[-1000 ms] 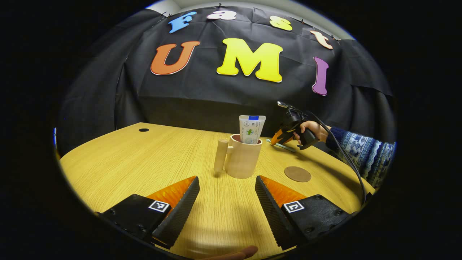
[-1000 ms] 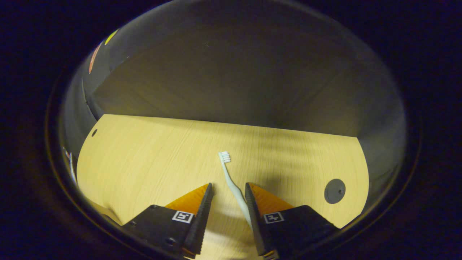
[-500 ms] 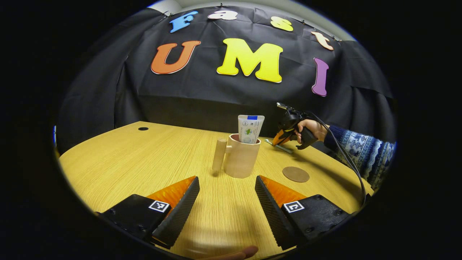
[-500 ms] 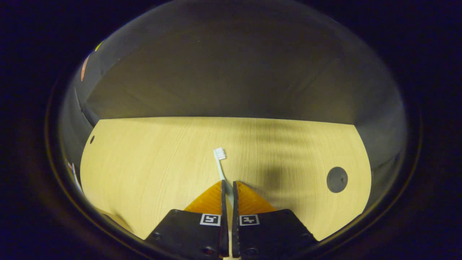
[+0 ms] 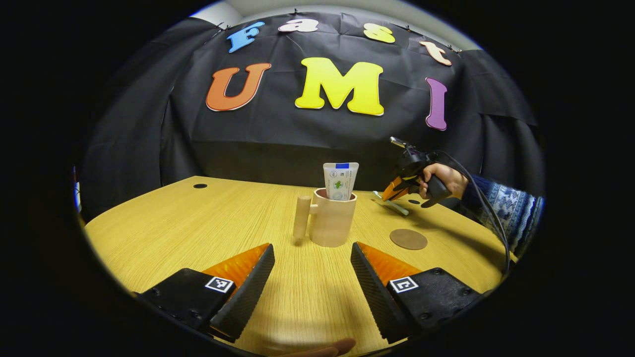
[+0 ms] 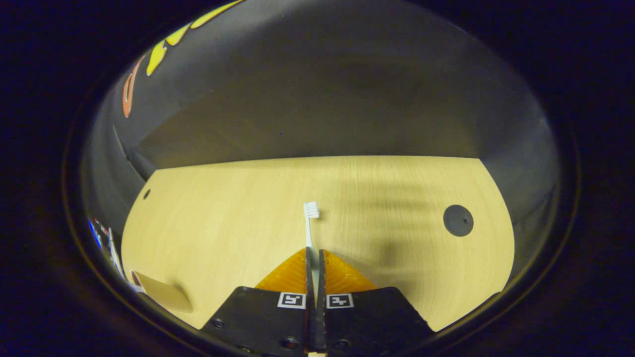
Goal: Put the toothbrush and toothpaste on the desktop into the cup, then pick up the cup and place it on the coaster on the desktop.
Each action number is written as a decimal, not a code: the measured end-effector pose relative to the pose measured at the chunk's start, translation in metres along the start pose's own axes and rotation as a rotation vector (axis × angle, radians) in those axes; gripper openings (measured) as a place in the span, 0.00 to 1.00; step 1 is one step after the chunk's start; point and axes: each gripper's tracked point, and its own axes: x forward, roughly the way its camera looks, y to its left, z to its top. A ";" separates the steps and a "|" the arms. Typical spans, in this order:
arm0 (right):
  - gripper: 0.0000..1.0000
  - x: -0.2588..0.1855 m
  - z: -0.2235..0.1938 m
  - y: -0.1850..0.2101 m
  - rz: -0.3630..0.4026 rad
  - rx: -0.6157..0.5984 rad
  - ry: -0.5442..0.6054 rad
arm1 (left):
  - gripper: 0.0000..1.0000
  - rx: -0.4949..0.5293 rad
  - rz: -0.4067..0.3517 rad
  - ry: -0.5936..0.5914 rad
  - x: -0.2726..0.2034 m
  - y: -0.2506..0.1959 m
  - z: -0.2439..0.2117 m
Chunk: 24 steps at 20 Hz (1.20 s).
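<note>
A pale wooden cup (image 5: 332, 220) with a side handle stands mid-table, and the white toothpaste tube (image 5: 340, 179) stands upright in it. The round brown coaster (image 5: 408, 239) lies to the cup's right. My left gripper (image 5: 312, 253) is open, low over the table in front of the cup, with nothing between its fingers. Behind the coaster a hand holds my right gripper (image 5: 397, 187). In the right gripper view that gripper (image 6: 314, 254) is shut on the handle of the white toothbrush (image 6: 310, 218), whose bristle head points forward. The toothbrush (image 5: 395, 205) is held just over the table.
The wooden table (image 5: 188, 223) ends at the black cloth wall behind. A round dark cable cap (image 6: 458, 220) sits at the right in the right gripper view, with a small hole (image 6: 146, 194) far left. A patterned sleeve (image 5: 501, 208) and cable reach in from the right.
My right gripper's fingers closed on the toothbrush handle and have since tilted up a little with it. The left gripper stayed open and drew back slightly.
</note>
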 end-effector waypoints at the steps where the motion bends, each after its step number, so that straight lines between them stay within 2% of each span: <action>1: 0.00 -0.015 0.001 0.012 0.035 -0.004 -0.025 | 0.98 0.002 0.013 -0.014 0.000 0.000 0.003; 8: 0.01 -0.106 0.012 0.110 0.217 -0.121 -0.213 | 0.98 -0.009 0.020 0.014 0.002 0.000 -0.005; 9: 0.03 -0.115 0.013 0.127 0.243 -0.133 -0.245 | 0.98 -0.012 0.023 0.009 0.002 0.000 -0.004; 12: 0.01 -0.138 0.015 0.171 0.297 -0.176 -0.342 | 0.98 -0.031 0.026 0.004 0.002 -0.001 -0.003; 16: 0.01 -0.153 0.018 0.222 0.380 -0.189 -0.451 | 0.98 -0.038 0.035 0.017 0.001 0.002 -0.008; 20: 0.00 -0.155 0.020 0.256 0.456 -0.187 -0.586 | 0.98 -0.063 0.042 0.027 0.002 0.004 -0.009; 22: 0.00 -0.151 0.005 0.271 0.488 -0.233 -0.646 | 0.98 -0.072 0.040 0.024 0.002 0.005 -0.009; 24: 0.00 -0.144 -0.008 0.284 0.516 -0.276 -0.647 | 0.98 -0.081 0.030 0.023 0.001 0.004 -0.009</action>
